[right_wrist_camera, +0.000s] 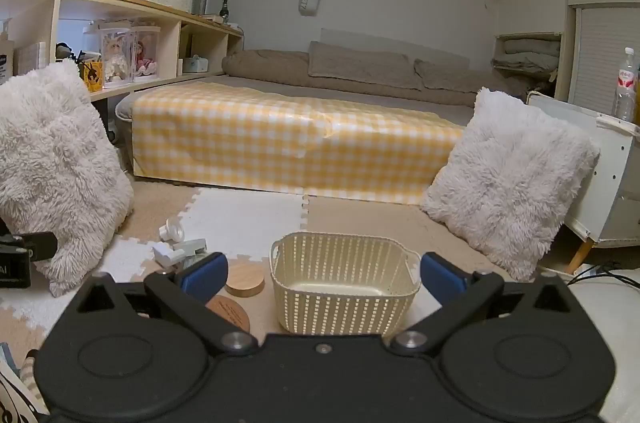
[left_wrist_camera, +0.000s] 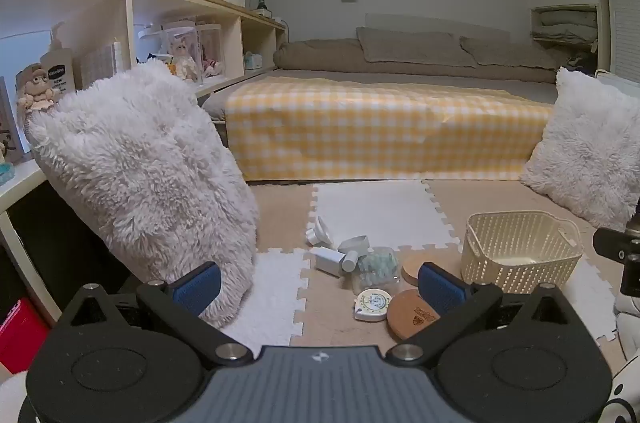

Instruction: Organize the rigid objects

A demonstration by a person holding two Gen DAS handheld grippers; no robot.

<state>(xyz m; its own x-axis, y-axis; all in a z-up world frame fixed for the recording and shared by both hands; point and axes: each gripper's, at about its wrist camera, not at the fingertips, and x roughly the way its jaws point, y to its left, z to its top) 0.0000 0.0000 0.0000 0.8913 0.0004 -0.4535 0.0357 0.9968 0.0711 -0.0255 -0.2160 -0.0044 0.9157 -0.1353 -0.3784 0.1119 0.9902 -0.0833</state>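
Note:
A cream perforated basket [left_wrist_camera: 520, 249] [right_wrist_camera: 344, 281] stands empty on the floor mat. Left of it lies a cluster of small objects: a white round tape measure [left_wrist_camera: 373, 304], a wooden disc [left_wrist_camera: 412, 313] [right_wrist_camera: 230, 309], a second wooden lid [right_wrist_camera: 245, 279], a clear jar with pale contents [left_wrist_camera: 376, 269], a white box [left_wrist_camera: 328, 260] [right_wrist_camera: 168, 252] and a white funnel-like piece [left_wrist_camera: 319, 231] [right_wrist_camera: 172, 229]. My left gripper [left_wrist_camera: 318, 287] hovers open above the cluster, nothing between its blue pads. My right gripper [right_wrist_camera: 323, 277] is open, the basket showing between its fingers without contact.
A fluffy white cushion [left_wrist_camera: 144, 179] leans on the shelf unit at left; another cushion [right_wrist_camera: 508, 183] leans at right by a white cabinet [right_wrist_camera: 612, 183]. A bed with a yellow checked cover [right_wrist_camera: 296, 139] lies behind. Cables [right_wrist_camera: 600, 273] run on the floor at right.

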